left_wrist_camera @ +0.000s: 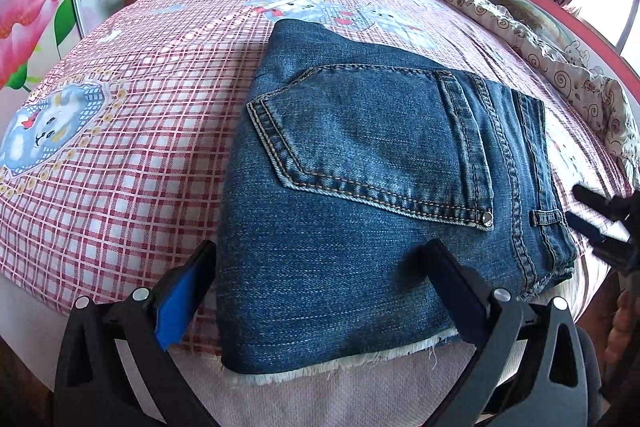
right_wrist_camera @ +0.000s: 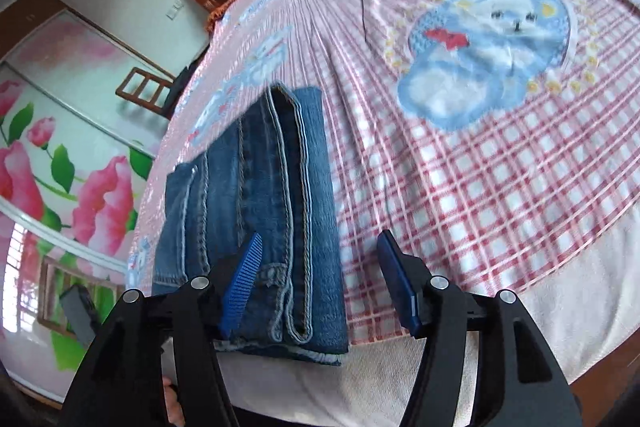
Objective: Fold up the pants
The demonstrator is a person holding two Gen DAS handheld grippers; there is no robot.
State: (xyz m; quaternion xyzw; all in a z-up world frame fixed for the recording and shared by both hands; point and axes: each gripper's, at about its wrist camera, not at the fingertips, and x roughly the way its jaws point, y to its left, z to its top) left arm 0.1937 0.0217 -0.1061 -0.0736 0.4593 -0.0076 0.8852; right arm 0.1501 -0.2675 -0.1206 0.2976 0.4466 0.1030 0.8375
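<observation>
Folded jeans (left_wrist_camera: 372,163) lie flat on the checked bedsheet (left_wrist_camera: 120,155), back pocket up, frayed pale hem nearest the left gripper (left_wrist_camera: 320,259). Left gripper spread wide, holding nothing: its left finger (left_wrist_camera: 188,283), faced with blue tape, sits just off the denim's edge over the sheet; the right finger overlaps the fabric near the rivet, contact unclear. Right gripper (right_wrist_camera: 320,251) also wide apart and empty: its ribbed blue left finger (right_wrist_camera: 244,275) is over the stacked waistband and seam edges, the other finger over bare sheet beside the bundle. Denim mid-blue, faded, heavy tan double stitching; layered folds show thick rolled edges. Sheet thin, pink-red plaid with bear prints.
</observation>
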